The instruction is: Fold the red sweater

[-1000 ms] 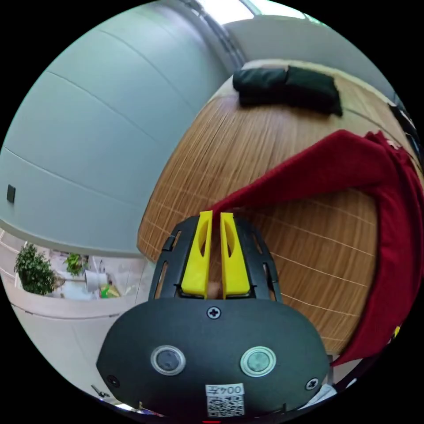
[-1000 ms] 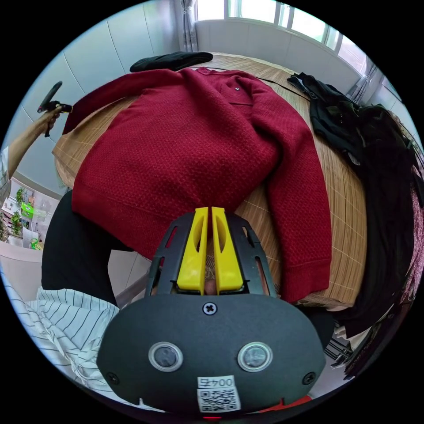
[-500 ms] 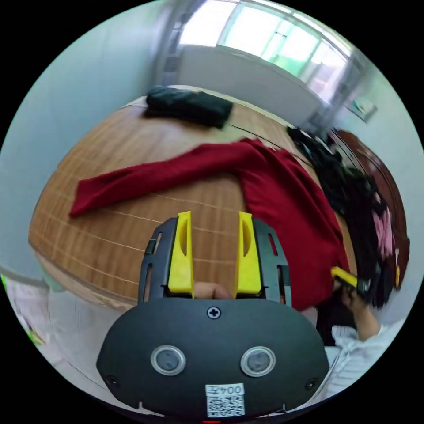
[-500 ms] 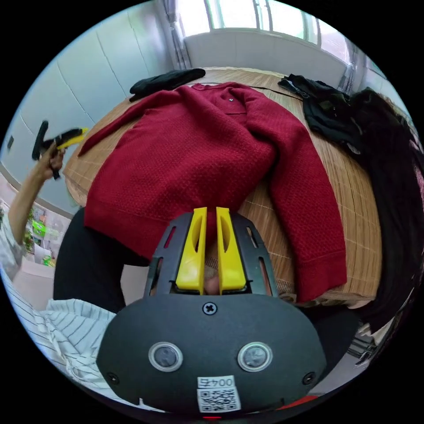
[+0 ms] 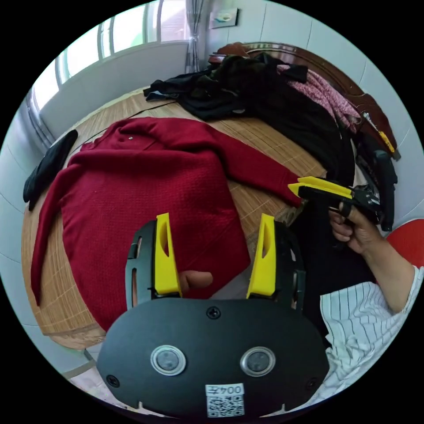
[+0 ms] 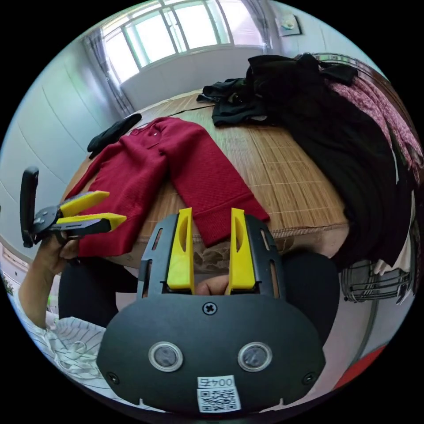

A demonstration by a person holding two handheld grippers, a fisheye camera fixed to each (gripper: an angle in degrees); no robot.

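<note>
The red sweater (image 5: pixel 145 185) lies face up and spread flat on a bamboo mat (image 5: pixel 260 132), with its hem at the near edge. My left gripper (image 5: pixel 215 218) hovers open above the hem with nothing between its jaws. In the right gripper view the sweater (image 6: pixel 145 172) lies to the left, and its right sleeve cuff (image 6: pixel 229 212) rests just beyond my open right gripper (image 6: pixel 212 214). A hand holds the right gripper (image 5: pixel 295 184) beside that cuff. The left gripper (image 6: pixel 117 205) shows at the left, held in a hand with its jaws apart.
A folded black garment (image 5: pixel 48 168) lies past the sweater's left sleeve. A pile of dark clothes (image 5: pixel 265 92) and a pink patterned one (image 5: pixel 322 92) cover the mat's far right side. A wire basket (image 6: pixel 375 282) stands by the mat's edge. A striped sleeve (image 5: pixel 366 318) is close by.
The left gripper let go of the left sleeve, which now lies flat, and opened wide. The right gripper's jaws opened. Both hands moved along the near edge; both views swung right.
</note>
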